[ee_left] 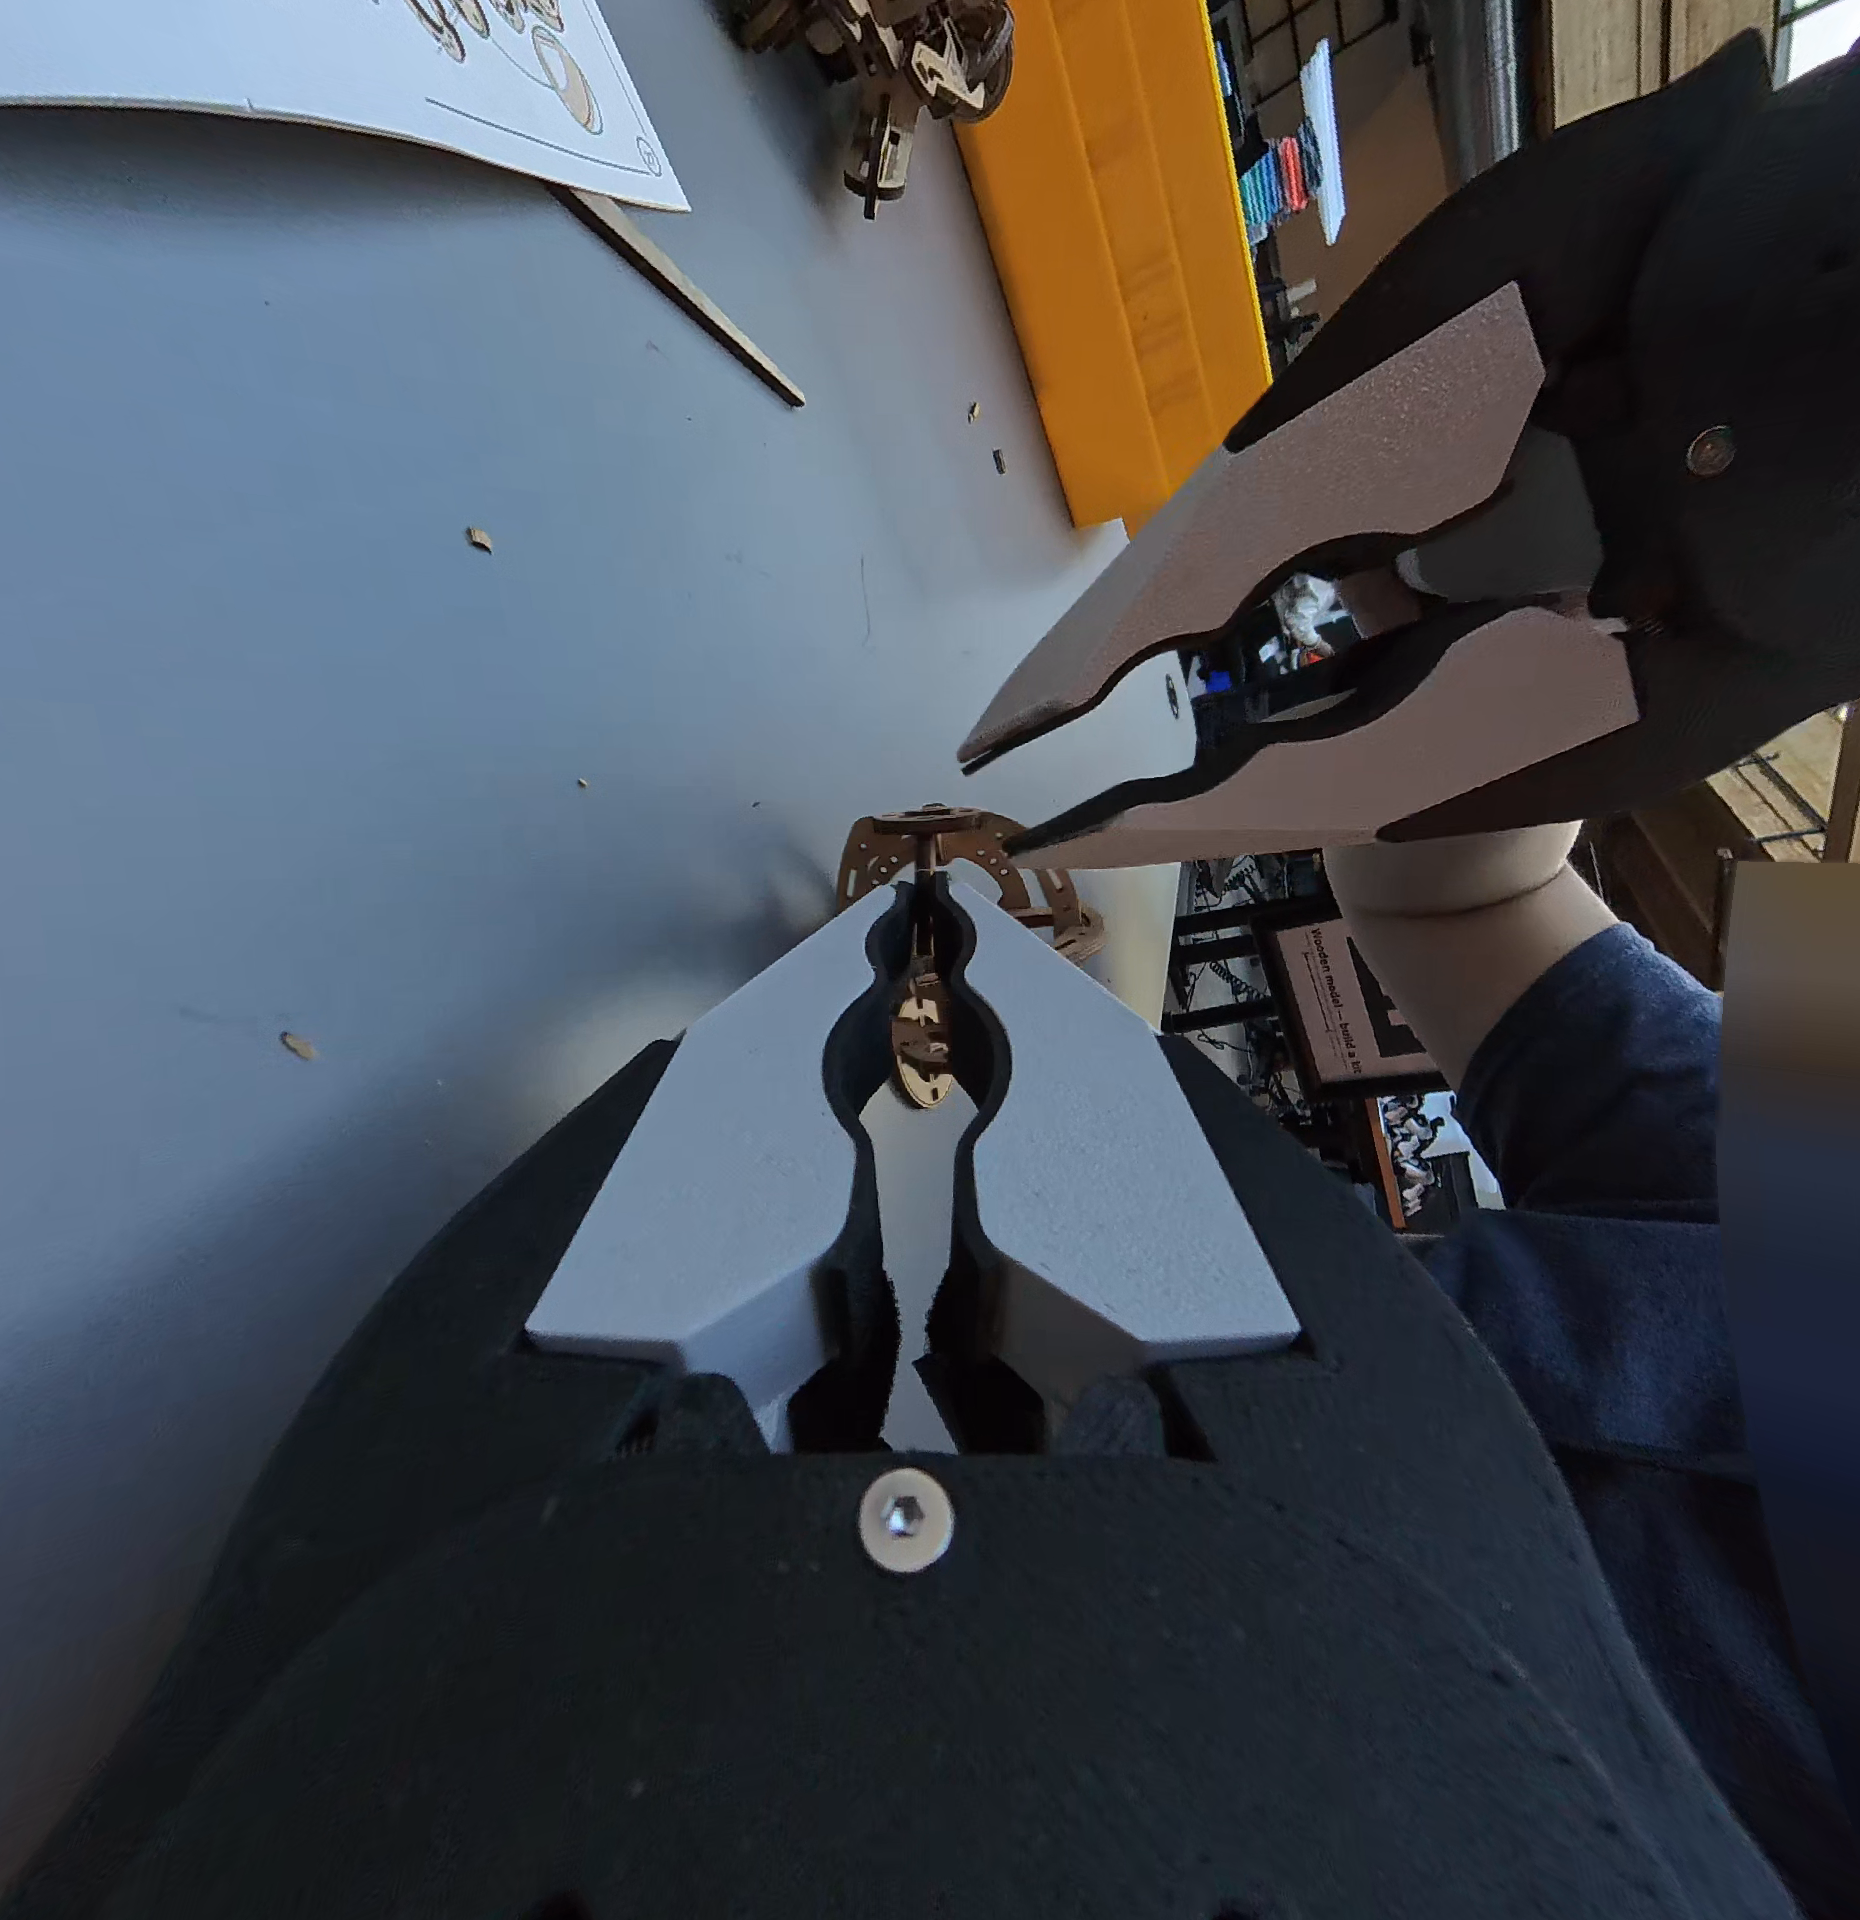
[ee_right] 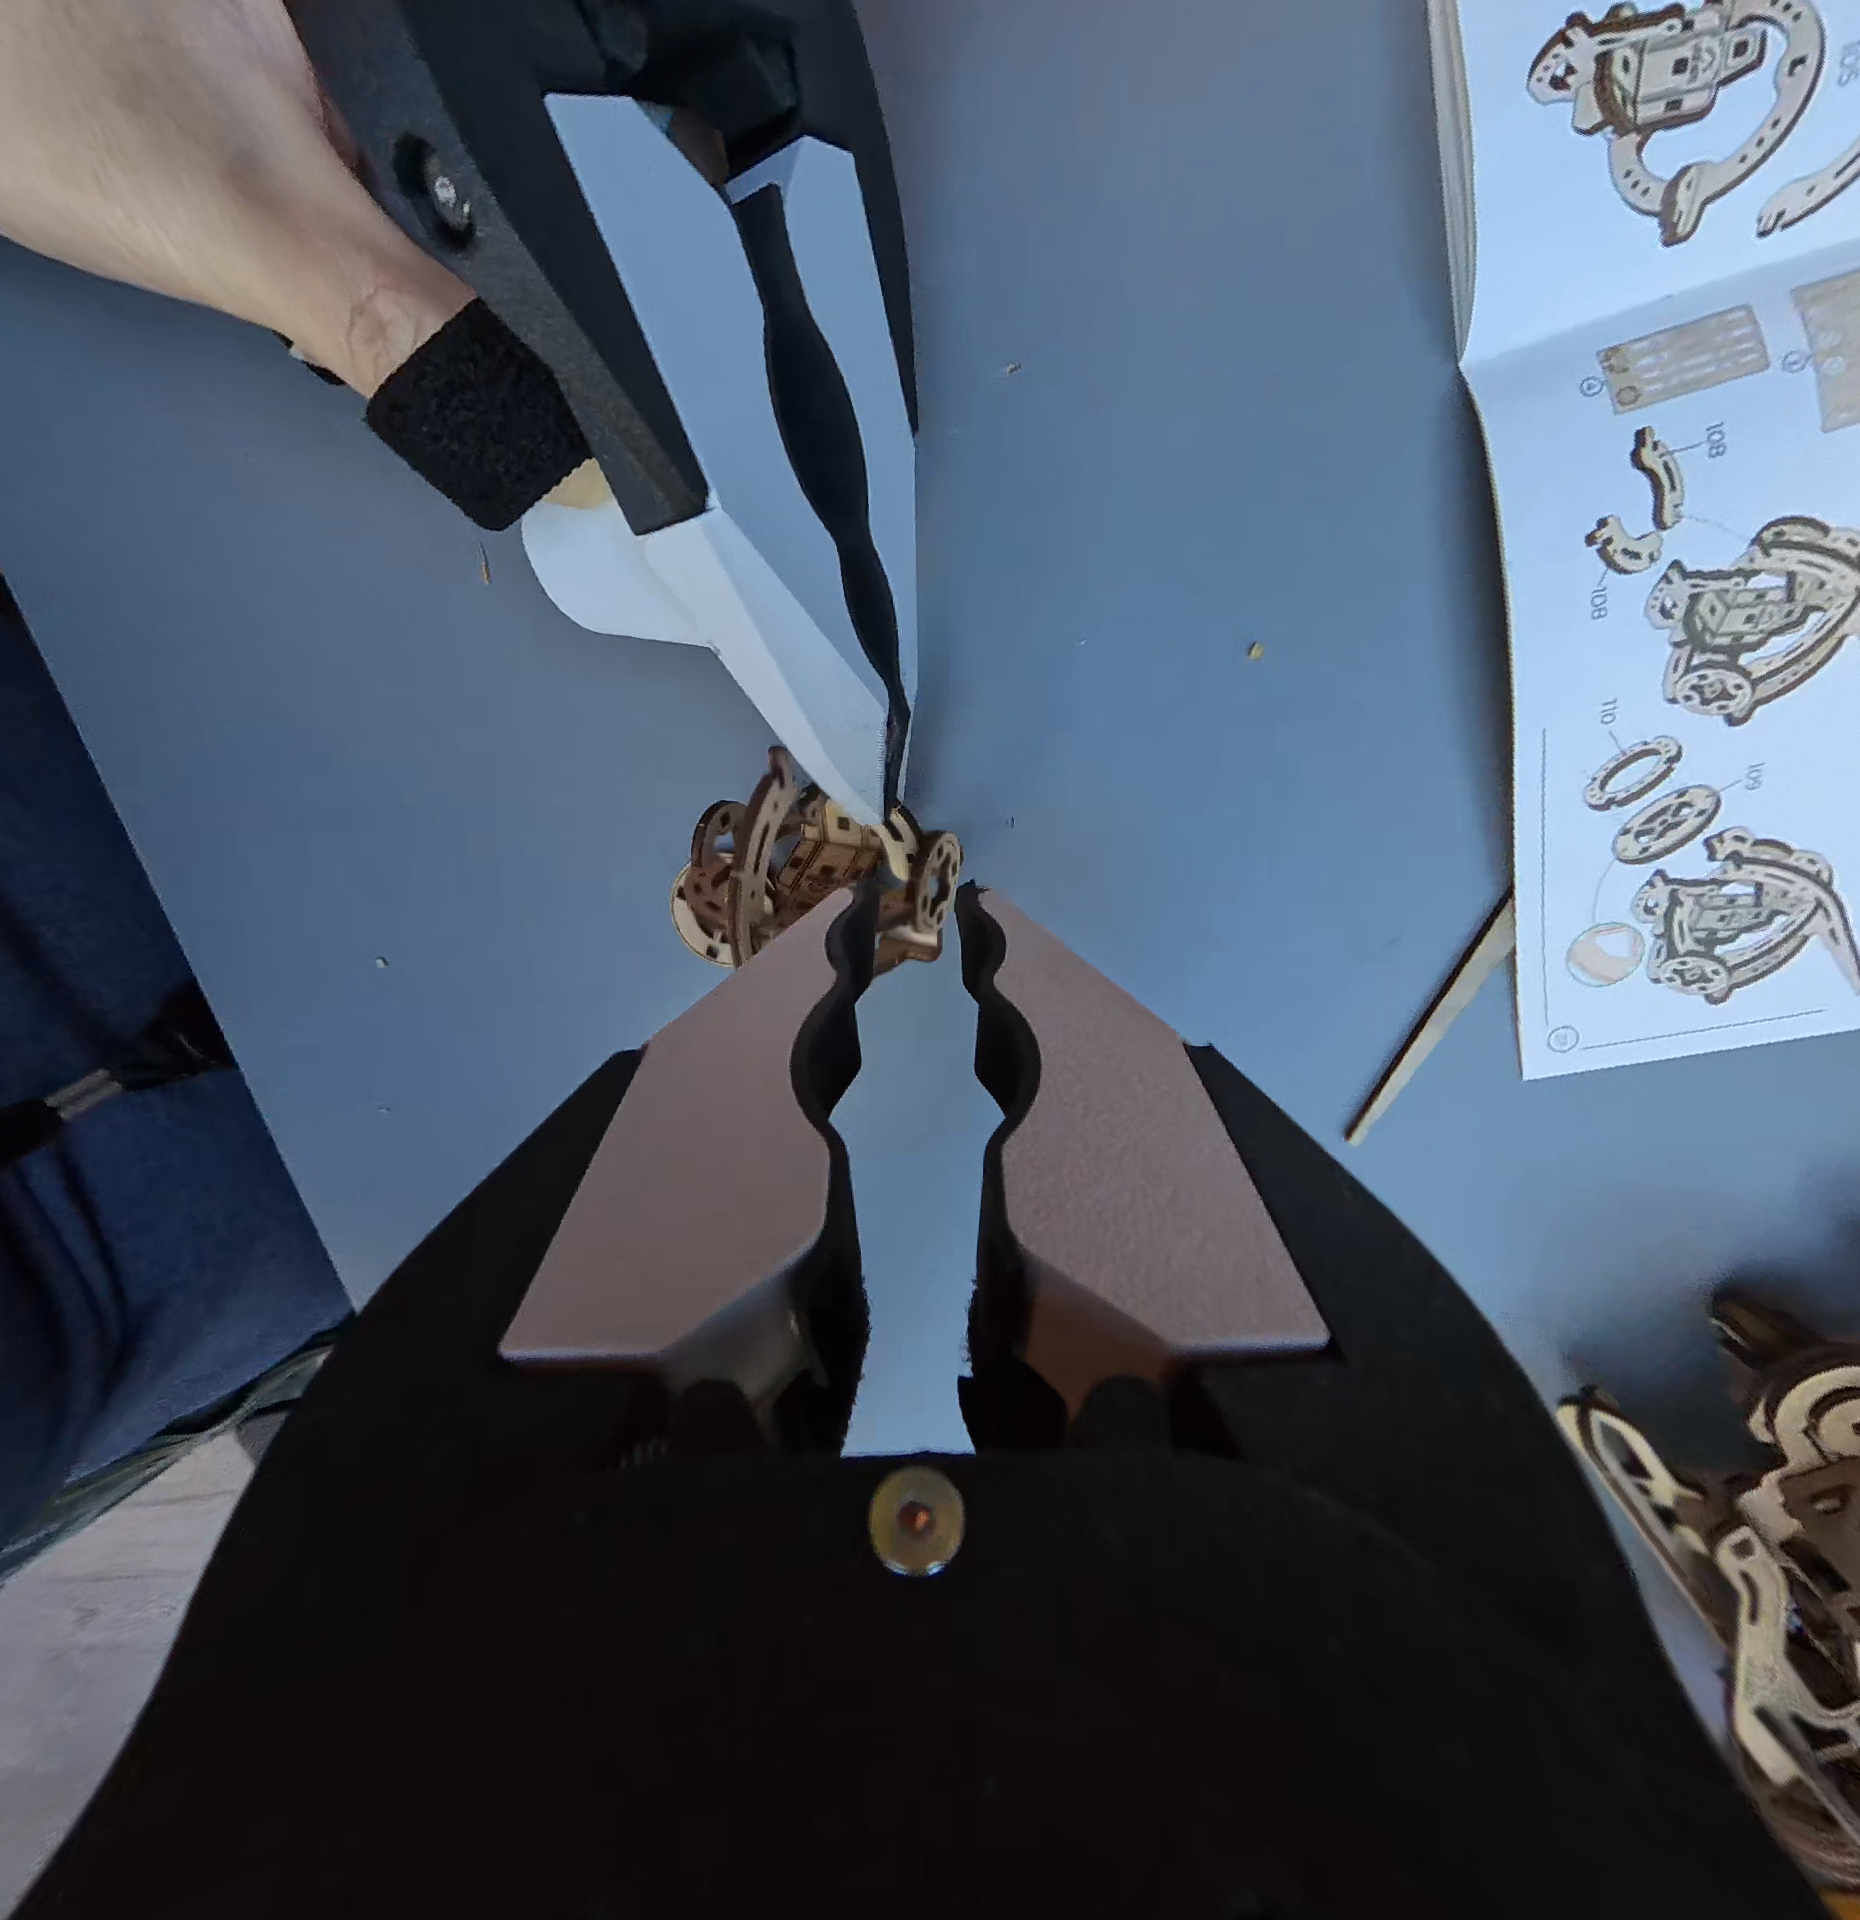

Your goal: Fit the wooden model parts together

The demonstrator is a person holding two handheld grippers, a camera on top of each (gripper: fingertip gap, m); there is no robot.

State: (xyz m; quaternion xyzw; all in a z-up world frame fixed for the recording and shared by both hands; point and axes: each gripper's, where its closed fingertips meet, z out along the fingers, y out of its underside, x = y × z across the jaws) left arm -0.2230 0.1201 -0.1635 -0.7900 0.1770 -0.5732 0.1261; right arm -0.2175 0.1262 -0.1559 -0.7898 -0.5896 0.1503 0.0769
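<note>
The small wooden model (ee_right: 791, 862), made of horseshoe-shaped arcs, a little box and toothed wheels, is held just above the grey table (ee_right: 1165, 520). My left gripper (ee_left: 928, 883), with white fingers, is shut on the model. A wooden disc (ee_left: 921, 1049) shows in the gap between its fingers, and the model's arcs (ee_left: 967, 847) stick out past the tips. In the right wrist view the left gripper (ee_right: 890, 805) comes down from above. My right gripper (ee_right: 913, 904), with brown fingers, is open, its tips on either side of the model's near wheel (ee_right: 938, 864). It also shows in the left wrist view (ee_left: 993, 805).
An open instruction booklet (ee_right: 1684, 623) lies at the right over a thin wooden sheet (ee_right: 1425, 1029). A second, larger wooden model (ee_right: 1757, 1558) stands at the lower right. A yellow bin (ee_left: 1113, 260) sits at the table's far edge. Small wood scraps (ee_left: 477, 538) dot the table. A person's blue sleeve (ee_left: 1591, 1091) is close by. Both grippers' tips are close together, under 4 cm apart.
</note>
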